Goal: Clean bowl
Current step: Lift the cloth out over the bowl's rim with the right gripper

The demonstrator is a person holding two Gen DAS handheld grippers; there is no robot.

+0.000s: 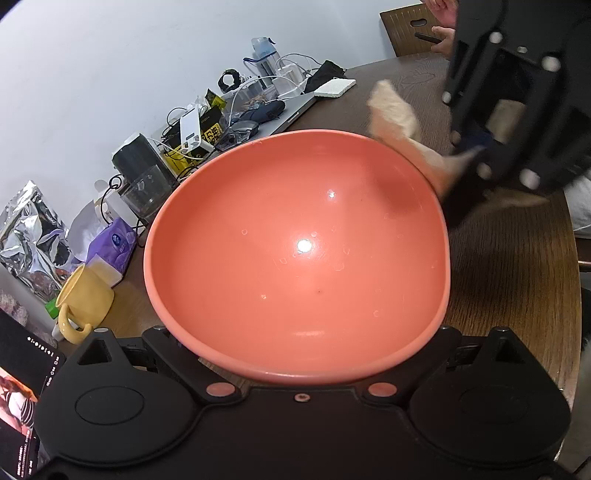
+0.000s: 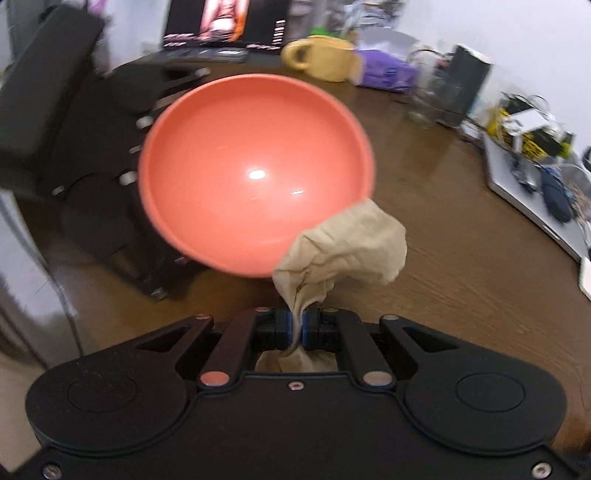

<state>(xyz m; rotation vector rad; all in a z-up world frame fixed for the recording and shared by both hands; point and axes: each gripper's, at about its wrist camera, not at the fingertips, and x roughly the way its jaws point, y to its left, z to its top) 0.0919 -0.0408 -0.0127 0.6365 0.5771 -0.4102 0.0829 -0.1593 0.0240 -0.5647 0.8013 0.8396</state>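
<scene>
An orange bowl (image 1: 295, 251) is tipped up off the brown table (image 1: 509, 280), its inside facing both cameras. Small droplets and one dark speck (image 1: 318, 292) mark the glossy inside. My left gripper (image 1: 303, 369) holds the bowl by its near rim, with the fingertips hidden behind it; in the right wrist view this gripper (image 2: 144, 147) sits at the bowl's (image 2: 255, 173) left edge. My right gripper (image 2: 299, 328) is shut on a crumpled beige cloth (image 2: 343, 243), which hangs just outside the bowl's lower right rim. From the left wrist view, the right gripper (image 1: 465, 170) and cloth (image 1: 395, 110) are beside the far right rim, blurred.
A yellow mug (image 1: 86, 299), a purple tissue pack (image 1: 114, 243), a black jar (image 1: 140, 166) and a foil bag (image 1: 29, 229) crowd the table's left side. Behind lie a silver laptop (image 1: 291, 110) with cables and a white sponge (image 1: 334, 88). A person's hand (image 1: 441, 37) is near a wooden chair (image 1: 406, 26).
</scene>
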